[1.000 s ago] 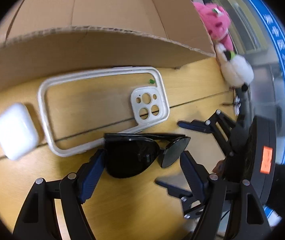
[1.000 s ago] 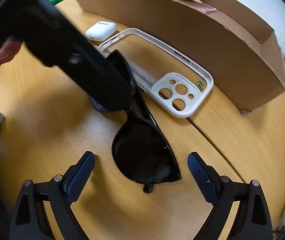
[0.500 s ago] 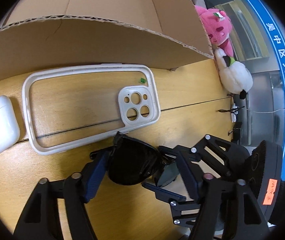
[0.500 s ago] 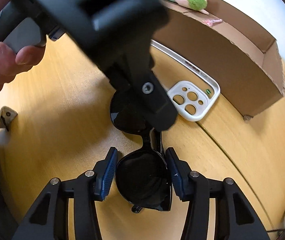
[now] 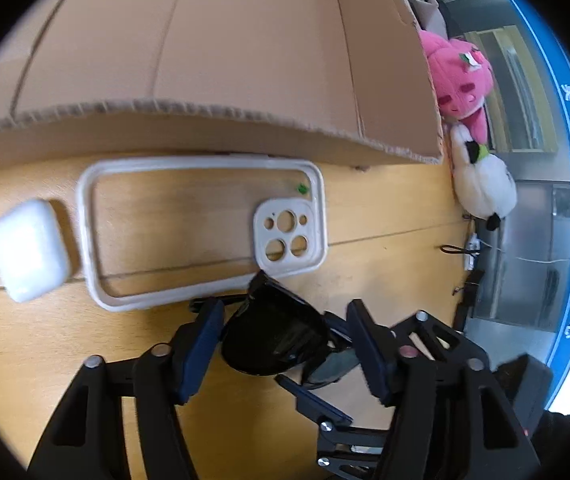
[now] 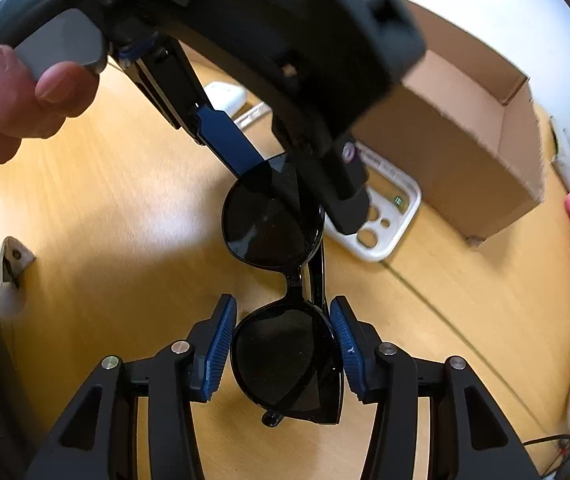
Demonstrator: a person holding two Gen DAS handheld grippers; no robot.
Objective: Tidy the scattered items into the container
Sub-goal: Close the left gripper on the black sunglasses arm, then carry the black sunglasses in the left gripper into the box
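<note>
Black sunglasses are held between both grippers above the wooden table. My right gripper is shut on one lens, its blue pads touching both edges. My left gripper is shut on the other lens; it also shows from above in the right wrist view. A white phone case and a white earbud case lie on the table in front of the open cardboard box.
A pink plush toy and a white plush toy lie to the right of the box. The table edge is on the right. A hand holds the left gripper's handle.
Both grippers closed on the sunglasses, one lens each, and the glasses have lifted off the table and tilted. The view shifted slightly towards the box.
</note>
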